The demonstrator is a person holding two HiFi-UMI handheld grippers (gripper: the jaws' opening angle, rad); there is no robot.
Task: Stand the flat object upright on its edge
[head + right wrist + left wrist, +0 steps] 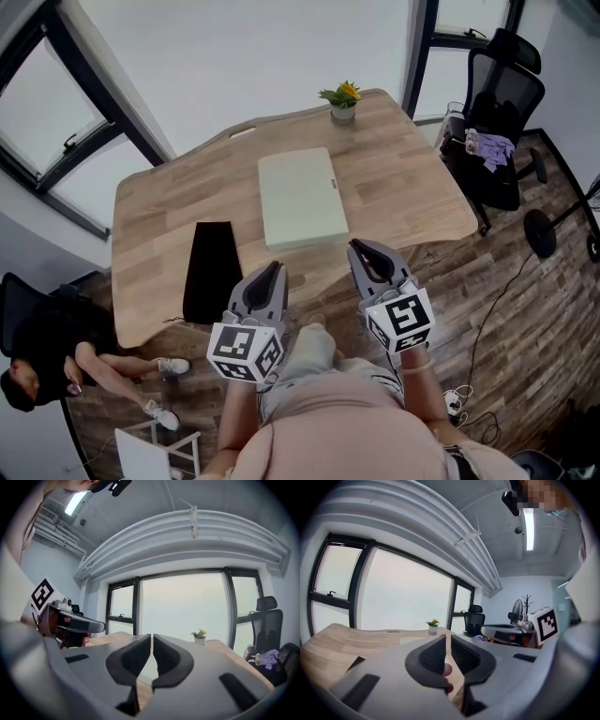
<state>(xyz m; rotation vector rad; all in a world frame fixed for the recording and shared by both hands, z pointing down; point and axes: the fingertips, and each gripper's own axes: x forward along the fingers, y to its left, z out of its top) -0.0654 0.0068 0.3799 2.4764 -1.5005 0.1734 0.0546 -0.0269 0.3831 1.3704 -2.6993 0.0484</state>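
— Both tongs are pinched closed. Our left gripper (275, 267) has its jaws together with only a hairline slit between the pads, and we grip nothing in it.

— Our right gripper (360, 246) is the same: jaws meeting tip to tip, nothing held. We hold the two side by side at the near edge of the table (150, 225), roughly level, pointing across it toward the windows (183, 604).

— What do we see, going from the left?

— Far left, off the table, a person (52, 361) in dark clothes sits low, legs stretched along the floor. On the table itself, a black sheet (211, 270) lies flat near the front edge, just left of our left gripper.

— And the thing we care about?

— We find the pale green board (300, 199) in the middle of the table, lying flat on its broad face, not on an edge. It lies apart from the black sheet and ahead of both grippers, and we touch it with neither.

— Beyond it?

— A small potted plant (343, 101) with a yellow flower stands at the far edge, a little right of the board. Right of the table we see a black office chair (502, 94) with a purple cloth (494, 148) on its seat.
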